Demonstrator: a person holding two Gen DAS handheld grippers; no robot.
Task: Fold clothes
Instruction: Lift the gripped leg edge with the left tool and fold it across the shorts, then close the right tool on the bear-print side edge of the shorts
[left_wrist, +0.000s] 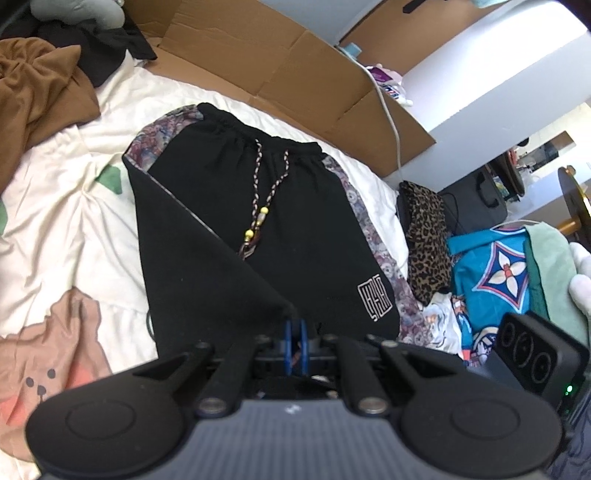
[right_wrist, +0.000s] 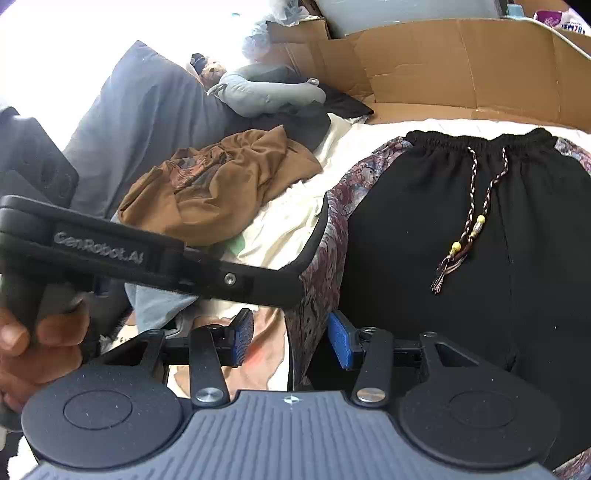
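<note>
Black shorts (left_wrist: 295, 221) with floral side panels and a beaded drawstring (left_wrist: 258, 206) lie on the cream bed sheet (left_wrist: 55, 203). One black corner is folded diagonally over the front, and my left gripper (left_wrist: 295, 325) is shut on its tip. The right wrist view shows the same shorts (right_wrist: 461, 258) and the left gripper (right_wrist: 297, 284) reaching in from the left, pinching the lifted edge. My right gripper (right_wrist: 291, 338) stands half open, the floral side strip (right_wrist: 310, 314) hanging between its blue pads (right_wrist: 243, 332); the left pad is clear of the cloth.
A crumpled brown garment (left_wrist: 37, 85) lies at the far left of the bed. Flattened cardboard (left_wrist: 295, 74) lines the far side. A leopard-print cloth (left_wrist: 428, 240) and a blue bag (left_wrist: 491, 273) sit off the right edge. Grey pillows (right_wrist: 147, 129) are behind; a hand (right_wrist: 37, 343) grips the left handle.
</note>
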